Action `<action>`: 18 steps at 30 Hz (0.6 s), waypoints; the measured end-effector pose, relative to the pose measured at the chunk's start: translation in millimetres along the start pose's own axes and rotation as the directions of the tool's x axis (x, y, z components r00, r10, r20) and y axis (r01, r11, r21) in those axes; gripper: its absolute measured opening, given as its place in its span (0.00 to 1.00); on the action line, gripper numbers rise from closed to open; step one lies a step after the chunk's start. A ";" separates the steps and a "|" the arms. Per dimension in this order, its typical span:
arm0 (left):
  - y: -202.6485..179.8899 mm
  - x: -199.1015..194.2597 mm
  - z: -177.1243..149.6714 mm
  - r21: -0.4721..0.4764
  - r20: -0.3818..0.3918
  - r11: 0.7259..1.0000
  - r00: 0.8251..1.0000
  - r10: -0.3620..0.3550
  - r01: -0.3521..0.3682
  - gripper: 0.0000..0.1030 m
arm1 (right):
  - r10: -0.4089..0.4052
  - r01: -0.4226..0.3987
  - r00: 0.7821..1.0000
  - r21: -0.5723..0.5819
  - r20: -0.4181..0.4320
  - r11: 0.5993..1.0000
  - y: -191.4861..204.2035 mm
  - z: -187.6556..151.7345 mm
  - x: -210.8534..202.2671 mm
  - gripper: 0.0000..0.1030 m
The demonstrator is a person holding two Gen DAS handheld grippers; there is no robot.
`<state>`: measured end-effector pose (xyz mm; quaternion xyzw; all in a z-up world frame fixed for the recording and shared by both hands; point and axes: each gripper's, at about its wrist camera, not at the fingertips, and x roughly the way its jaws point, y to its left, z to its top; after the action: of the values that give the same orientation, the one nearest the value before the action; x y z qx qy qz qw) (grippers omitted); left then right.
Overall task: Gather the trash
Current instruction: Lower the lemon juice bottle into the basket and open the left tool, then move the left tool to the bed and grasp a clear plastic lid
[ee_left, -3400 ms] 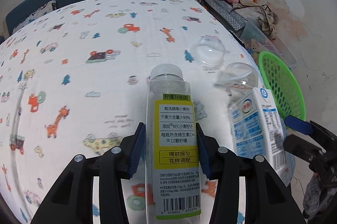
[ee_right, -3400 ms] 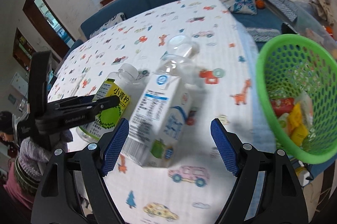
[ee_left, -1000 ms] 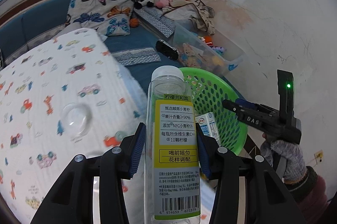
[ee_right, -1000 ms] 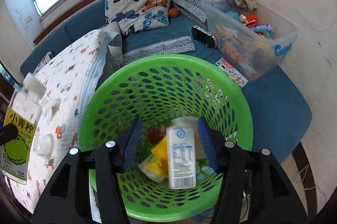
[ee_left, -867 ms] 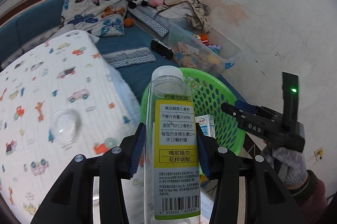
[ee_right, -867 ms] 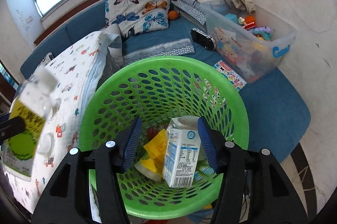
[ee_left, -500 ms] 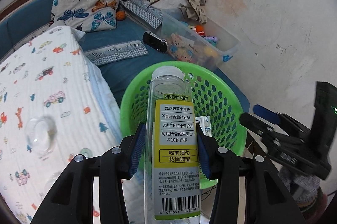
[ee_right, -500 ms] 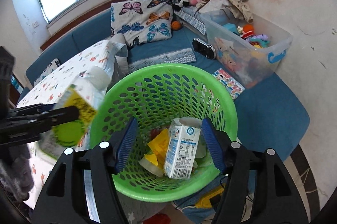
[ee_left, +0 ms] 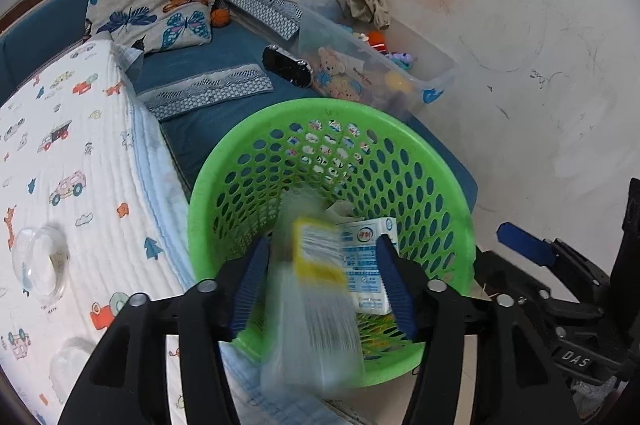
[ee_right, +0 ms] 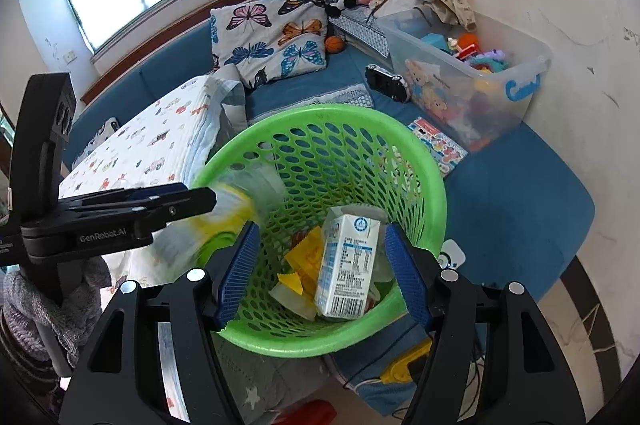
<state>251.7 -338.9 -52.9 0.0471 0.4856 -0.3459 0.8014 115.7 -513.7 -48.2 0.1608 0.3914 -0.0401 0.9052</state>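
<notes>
Over the green basket [ee_left: 404, 149]: clear plastic bottle [ee_left: 308, 289] with a yellow label, blurred, tipping neck-first toward the mesh; between the blue pads [ee_left: 248, 285] of the left gripper [ee_left: 320, 283] yet apparently free of them, a gap showing on the right side, the left side too smeared to tell; jaws opening, so released rather than clenched.

Looks empty and see-through, so judged light; thin-walled and springy, smooth sides likely slick under a loose pinch; not fragile, safe to drop; best taken across the labelled belly, where the paper gives some bite, not at the narrow neck.

From the right wrist view, same bottle [ee_right: 224, 217] seen just inside the near-left rim, beside the tip of the left gripper [ee_right: 200, 201], not yet among the rubbish.

Right gripper [ee_right: 324, 277] spread wide and holding nothing, hanging above the basket [ee_right: 424, 161]; white milk carton [ee_right: 348, 265] standing in the bottom directly beyond its pads, well apart from them, amid yellow wrappers [ee_right: 304, 257].

Left on the printed bedspread [ee_left: 72, 153]: one clear dome lid [ee_left: 40, 261], a second, fainter one nearer the lower edge; probably next to be gathered.
</notes>
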 end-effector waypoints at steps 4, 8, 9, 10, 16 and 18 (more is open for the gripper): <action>0.6 -16.4 -4.7 0.006 0.028 1.000 1.000 -0.003 0.003 0.58 | 0.007 -0.007 1.000 0.005 0.000 1.000 0.0 -4.8 -3.4 0.64; 7.6 -39.7 -15.3 0.000 0.061 1.000 0.998 0.014 -0.014 0.58 | 0.021 -0.021 1.000 0.001 0.008 1.000 4.1 -9.9 -10.6 0.64; 10.6 -46.1 -20.1 0.002 0.069 1.000 0.997 0.026 -0.026 0.58 | 0.024 -0.024 1.000 -0.001 0.009 1.000 5.4 -10.9 -11.8 0.64; 13.5 -52.1 -24.6 0.001 0.076 0.999 0.996 0.038 -0.038 0.58 | 0.027 -0.027 1.000 -0.006 0.011 1.000 7.6 -12.4 -13.4 0.64; 38.2 -83.0 -53.4 -0.028 0.109 0.996 0.990 0.084 -0.082 0.58 | 0.047 -0.047 0.999 -0.030 0.017 0.998 21.4 -20.6 -19.6 0.65; 47.4 -92.2 -63.1 -0.033 0.121 0.993 0.985 0.120 -0.117 0.58 | 0.055 -0.055 0.998 -0.036 0.018 0.998 24.7 -22.4 -20.7 0.67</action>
<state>206.5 -230.2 -23.5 0.0441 0.4361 -0.2937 0.8495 90.7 -484.2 -41.2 0.1552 0.3787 -0.0098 0.9123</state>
